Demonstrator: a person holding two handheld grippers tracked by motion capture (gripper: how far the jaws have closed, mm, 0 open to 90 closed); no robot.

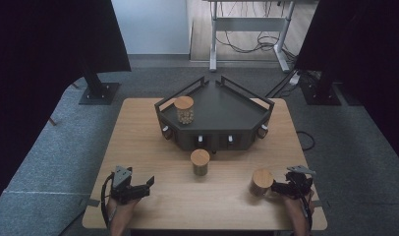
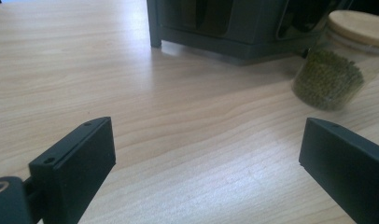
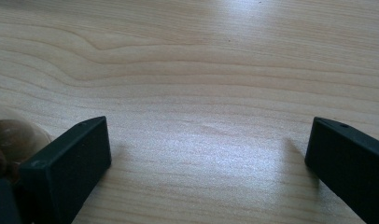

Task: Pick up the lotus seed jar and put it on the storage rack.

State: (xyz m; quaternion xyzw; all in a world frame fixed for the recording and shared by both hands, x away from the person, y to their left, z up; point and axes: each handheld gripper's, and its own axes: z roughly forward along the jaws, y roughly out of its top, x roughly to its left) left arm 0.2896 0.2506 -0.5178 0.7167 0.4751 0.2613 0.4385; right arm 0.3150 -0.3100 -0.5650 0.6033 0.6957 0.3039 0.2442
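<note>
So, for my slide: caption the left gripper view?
Open left gripper above the wooden table, facing a mung bean jar.

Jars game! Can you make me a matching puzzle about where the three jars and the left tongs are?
Things:
1. jar of pale balls
2. jar of green beans
3. jar with brown filling
4. left tongs

Places or states:
A. beside the right tongs
B. open, nothing between them
C. on top of the dark rack
D. on the table, just in front of the rack

Pairs: 1-C, 2-D, 3-A, 4-B
</note>
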